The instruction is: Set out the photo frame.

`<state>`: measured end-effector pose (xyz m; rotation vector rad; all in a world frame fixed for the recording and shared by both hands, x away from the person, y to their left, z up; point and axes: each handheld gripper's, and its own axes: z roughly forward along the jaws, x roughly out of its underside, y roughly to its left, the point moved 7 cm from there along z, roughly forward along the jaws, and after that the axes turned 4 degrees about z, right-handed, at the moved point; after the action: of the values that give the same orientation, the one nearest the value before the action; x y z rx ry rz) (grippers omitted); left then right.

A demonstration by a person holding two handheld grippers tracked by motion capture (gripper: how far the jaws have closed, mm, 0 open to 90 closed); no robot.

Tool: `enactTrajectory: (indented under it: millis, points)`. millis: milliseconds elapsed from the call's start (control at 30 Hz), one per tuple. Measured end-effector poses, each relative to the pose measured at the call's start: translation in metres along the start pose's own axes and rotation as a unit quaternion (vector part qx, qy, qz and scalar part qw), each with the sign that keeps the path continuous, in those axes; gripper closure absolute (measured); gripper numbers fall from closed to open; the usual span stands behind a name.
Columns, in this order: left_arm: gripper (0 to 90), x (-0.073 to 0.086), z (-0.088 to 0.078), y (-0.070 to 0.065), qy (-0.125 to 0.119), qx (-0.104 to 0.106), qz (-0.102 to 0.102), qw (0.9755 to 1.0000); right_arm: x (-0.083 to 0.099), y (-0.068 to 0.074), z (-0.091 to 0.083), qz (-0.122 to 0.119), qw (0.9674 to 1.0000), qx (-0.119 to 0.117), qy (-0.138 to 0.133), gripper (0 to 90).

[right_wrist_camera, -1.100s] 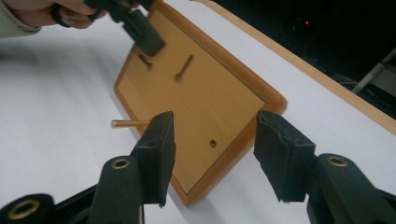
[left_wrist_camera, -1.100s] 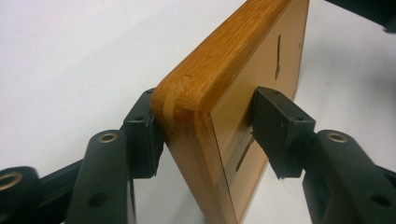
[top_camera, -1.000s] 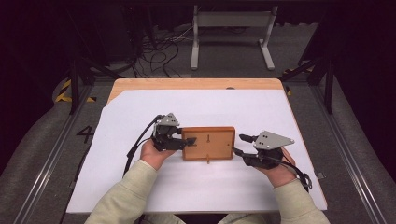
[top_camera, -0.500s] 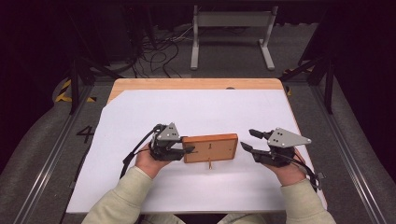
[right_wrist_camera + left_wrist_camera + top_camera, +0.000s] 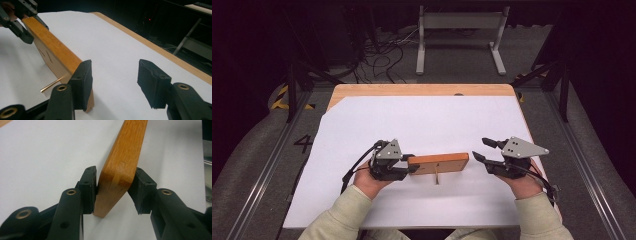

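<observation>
A wooden board [image 5: 439, 162] stands tilted up on its long edge on the white sheet, with a thin brass rod [image 5: 437, 178] sticking out of its near face. My left gripper [image 5: 411, 163] is shut on the board's left end. Its jaws have just been closing, and in the left gripper view the board [image 5: 125, 150] sits between the pads [image 5: 88, 187]. My right gripper [image 5: 479, 149] stands open just off the board's right end. In the right gripper view the board [image 5: 50, 42] and rod [image 5: 50, 86] lie beside the left jaw, outside the gripper's gap [image 5: 117, 83].
A large white sheet [image 5: 427, 120] covers most of the wooden table [image 5: 422, 90]. The table's right edge [image 5: 160, 50] runs close to my right gripper. Beyond the far edge are a dark floor, cables [image 5: 382, 55] and a metal stand [image 5: 459, 22].
The board lay flat and now stands tipped up on its edge, gripped at its left end. My left hand has drawn slightly nearer and left. The right hand has barely moved.
</observation>
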<state>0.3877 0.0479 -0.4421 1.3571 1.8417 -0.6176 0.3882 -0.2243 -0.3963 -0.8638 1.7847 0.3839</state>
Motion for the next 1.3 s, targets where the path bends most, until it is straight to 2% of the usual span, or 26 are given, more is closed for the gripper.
enactTrajectory:
  millis: [200, 333, 533, 767, 933, 1067, 1100, 1133, 1300]
  points:
    - [55.9, 0.003, 0.000, -0.006, 0.004, 0.011, -0.002, 0.9999, 0.000, -0.001, -0.001, 0.001, 1.0000, 0.001, 0.001, 45.4]
    - [54.9, 0.007, 0.000, -0.011, 0.012, 0.016, 0.006, 0.9998, 0.001, -0.001, -0.001, 0.002, 1.0000, 0.001, 0.001, 45.3]
    - [53.7, 0.007, 0.000, -0.013, 0.014, 0.017, 0.004, 0.9998, 0.001, -0.001, -0.001, 0.002, 1.0000, 0.002, 0.001, 45.0]
    - [47.7, 0.010, -0.001, -0.012, 0.018, 0.011, 0.001, 0.9998, 0.001, -0.003, -0.001, 0.007, 1.0000, 0.007, 0.001, 42.4]
    - [44.1, 0.017, -0.010, -0.013, 0.019, 0.010, -0.003, 0.9998, 0.003, -0.006, -0.004, 0.007, 0.9999, 0.011, 0.007, 46.3]
    - [43.4, 0.022, -0.019, -0.014, 0.015, 0.010, -0.011, 0.9998, 0.005, -0.007, -0.004, 0.005, 0.9998, 0.013, 0.015, 50.4]
    - [42.2, 0.023, -0.022, -0.013, 0.016, 0.008, -0.010, 0.9998, 0.007, -0.006, -0.003, 0.001, 0.9997, 0.012, 0.022, 55.2]
    - [42.2, 0.024, -0.024, -0.014, 0.014, 0.009, -0.012, 0.9998, 0.007, -0.006, -0.003, 0.001, 0.9997, 0.012, 0.022, 55.2]
    - [42.3, 0.033, -0.039, -0.008, 0.006, -0.011, -0.020, 0.9997, 0.016, -0.006, 0.000, -0.002, 0.9988, 0.008, 0.049, 76.9]
